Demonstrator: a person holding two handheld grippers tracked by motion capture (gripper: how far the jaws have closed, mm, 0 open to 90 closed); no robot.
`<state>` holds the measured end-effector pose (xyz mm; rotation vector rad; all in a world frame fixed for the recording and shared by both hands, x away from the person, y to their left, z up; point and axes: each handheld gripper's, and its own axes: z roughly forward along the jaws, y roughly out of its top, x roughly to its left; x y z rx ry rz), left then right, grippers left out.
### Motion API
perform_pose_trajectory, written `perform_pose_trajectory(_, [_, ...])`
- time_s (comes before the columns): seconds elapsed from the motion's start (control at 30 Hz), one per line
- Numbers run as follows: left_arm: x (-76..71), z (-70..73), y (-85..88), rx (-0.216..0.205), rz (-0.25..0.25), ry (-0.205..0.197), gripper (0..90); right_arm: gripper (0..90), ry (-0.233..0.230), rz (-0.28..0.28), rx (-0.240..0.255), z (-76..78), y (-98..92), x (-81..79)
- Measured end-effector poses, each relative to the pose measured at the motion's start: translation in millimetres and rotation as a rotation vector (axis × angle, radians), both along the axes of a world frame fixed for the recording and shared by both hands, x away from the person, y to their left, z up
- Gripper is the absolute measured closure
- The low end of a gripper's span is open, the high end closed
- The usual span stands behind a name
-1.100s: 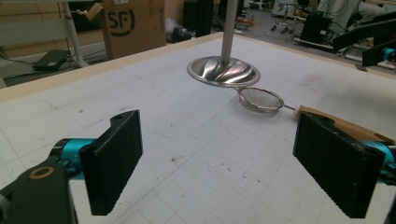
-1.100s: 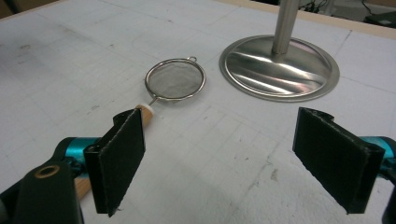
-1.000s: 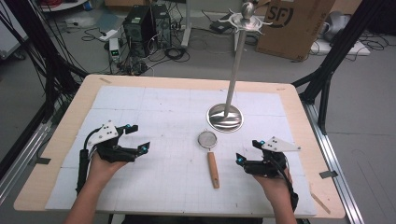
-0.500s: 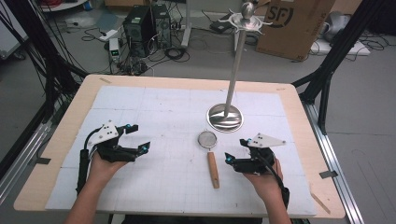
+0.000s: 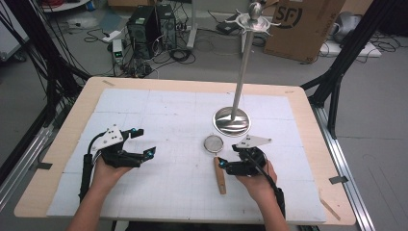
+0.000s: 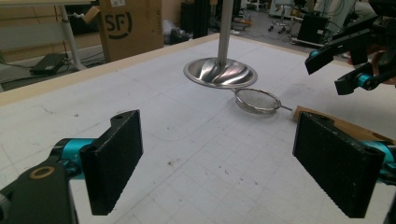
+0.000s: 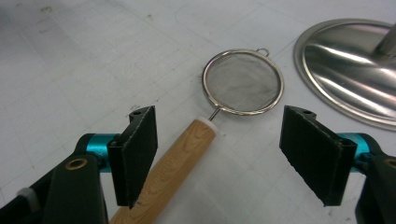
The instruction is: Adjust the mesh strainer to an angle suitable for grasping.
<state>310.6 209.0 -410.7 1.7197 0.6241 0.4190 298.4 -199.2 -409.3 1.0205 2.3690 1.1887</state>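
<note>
On the counter [image 5: 159,96] — white gridded mat on a wood-edged top — the biggest thing is the steel stand [image 5: 232,120], a tall pole rising from a round dished base toward the far right of the middle. Just in front of that base lies the little strainer [image 5: 216,159]: round mesh bowl [image 7: 243,81] at the far end, thin wire neck, then the wooden handle [image 7: 168,172] running back toward the person's side. So its long axis goes roughly near-to-far, tilted a touch.

The right gripper [image 5: 225,166] is the one that matters here. It sits just right of the handle, pointing left at it, and from the right gripper view the handle passes right by one jaw and runs on into the gap, its white-tipped end lying between the two. The jaws have just been closing but there's plainly daylight — neither pad presses the wood yet, though I can't tell whether the near one brushes it. My guess is the grab lands on the handle's upper end, and the gripper probably wants a slight shift to centre the wood first.

The left gripper [image 5: 144,144] is well apart on the mat's left side, jaws wide apart with nothing in them, aimed across at the strainer.
</note>
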Motion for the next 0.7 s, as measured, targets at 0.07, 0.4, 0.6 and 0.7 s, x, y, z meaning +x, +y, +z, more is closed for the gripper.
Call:
perform_pose_trajectory(0.07, [0.5,-0.8,-0.2,0.006,-0.004,0.005,16.5,27.4,0.011,-0.001,-0.019,-2.7,4.8,0.6])
perform_pose_trajectory(0.4, [3.3,-4.3,-0.3,0.026,0.011,0.021,16.5,36.7,0.119,-0.011,-0.100,-19.1,20.6,6.5])
perform_pose_trajectory(0.6, [2.6,-3.4,0.2,0.024,0.008,0.017,16.4,46.5,0.194,0.001,-0.092,-24.8,27.4,5.0])
perform_pose_trajectory(0.7, [2.1,-3.2,-0.3,0.024,0.009,0.017,16.5,47.6,0.188,0.005,-0.106,-24.3,28.4,4.5])
